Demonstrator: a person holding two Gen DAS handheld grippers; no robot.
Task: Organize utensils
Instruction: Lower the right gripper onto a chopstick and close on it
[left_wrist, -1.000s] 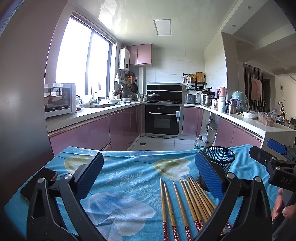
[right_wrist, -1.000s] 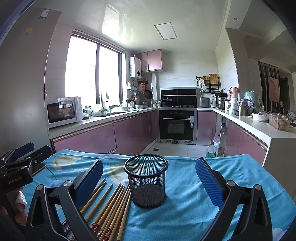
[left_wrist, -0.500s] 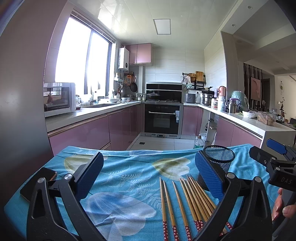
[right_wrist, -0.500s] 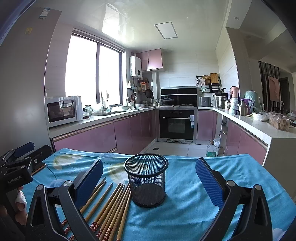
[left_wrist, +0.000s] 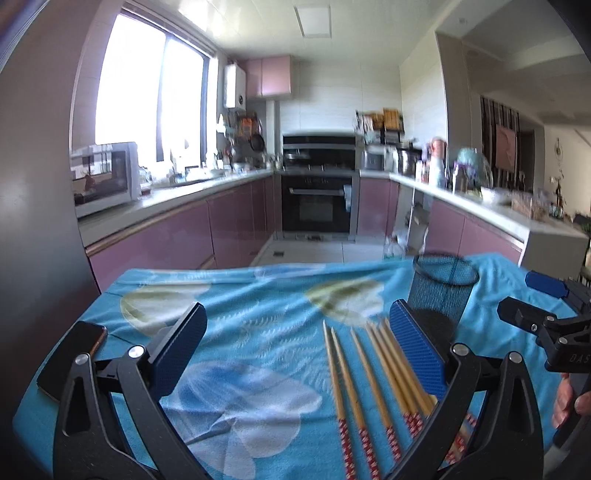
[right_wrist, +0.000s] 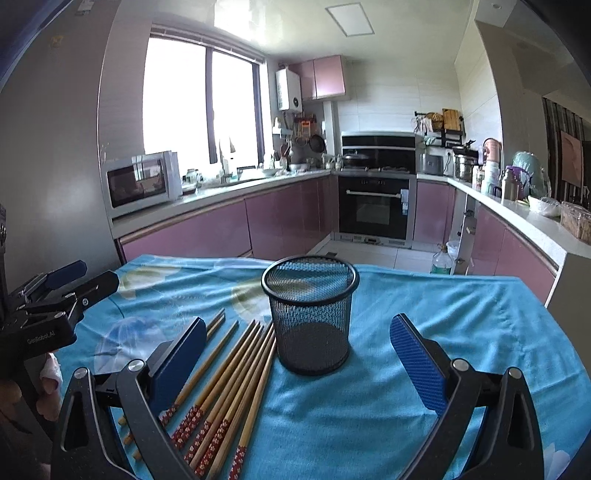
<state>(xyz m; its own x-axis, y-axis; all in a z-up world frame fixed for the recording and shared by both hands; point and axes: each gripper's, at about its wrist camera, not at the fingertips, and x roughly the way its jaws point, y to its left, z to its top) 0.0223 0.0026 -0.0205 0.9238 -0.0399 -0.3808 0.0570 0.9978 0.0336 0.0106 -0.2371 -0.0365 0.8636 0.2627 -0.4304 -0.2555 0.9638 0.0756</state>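
Kitchen counters and an oven form the background; the work surface is a table covered by a blue floral cloth (right_wrist: 443, 302). Bamboo chopsticks (right_wrist: 229, 373) lie flat on the cloth in a loose fan, tips toward the black mesh holder (right_wrist: 310, 314), which stands upright and empty just beside them. A dark phone (left_wrist: 72, 358) rests at the cloth's left edge.

Left gripper (left_wrist: 295, 347): jaws wide apart, holding nothing, above the cloth with the chopsticks near its right finger. Right gripper (right_wrist: 299, 358): jaws wide apart, holding nothing, framing the holder.

Step in hand, as judged: first pick. Recommended method: lower one gripper over a single chopstick near mid-length, close squarely across it, lift, tilt it upright, release inside the holder rim. Steady the holder with the other gripper, since light mesh may tip
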